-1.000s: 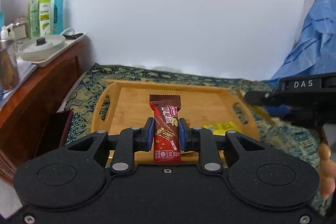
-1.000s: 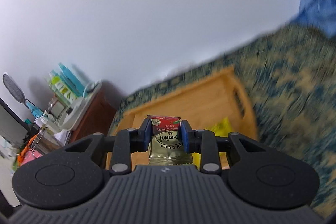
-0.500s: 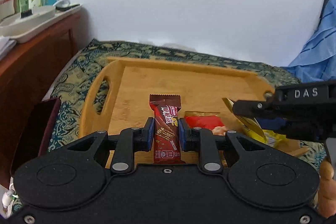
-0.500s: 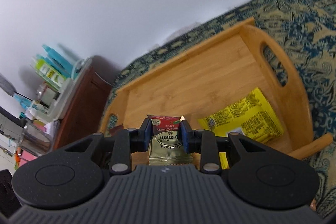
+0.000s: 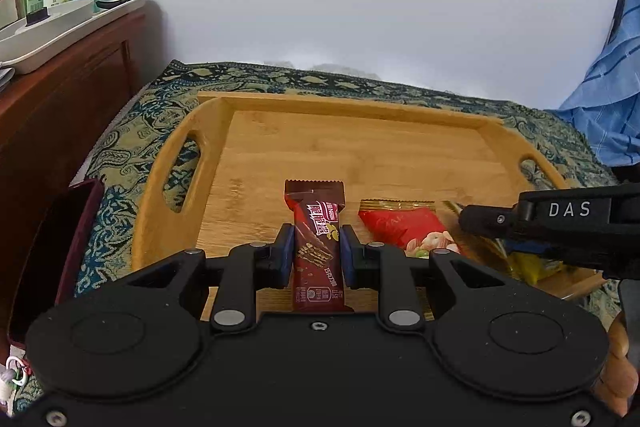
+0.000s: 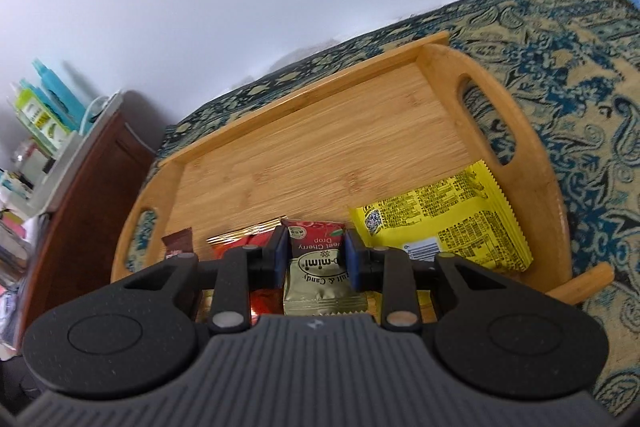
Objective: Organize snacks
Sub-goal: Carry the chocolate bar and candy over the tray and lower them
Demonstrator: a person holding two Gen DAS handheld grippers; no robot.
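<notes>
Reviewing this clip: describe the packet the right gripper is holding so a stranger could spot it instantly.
Find the wooden tray on the patterned cloth. At its near edge, the right gripper pinches a small gold-and-red candy packet. Its gold lower half separates it from the yellow packet and the red packet beside it.

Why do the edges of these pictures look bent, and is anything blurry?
Left wrist view: the fisheye lens bows the wooden tray rim and darkens the corners; the chocolate bar is sharp. Right wrist view: the scene is tilted, the patterned cloth curves at the edge, and the yellow packet print stays crisp.
</notes>
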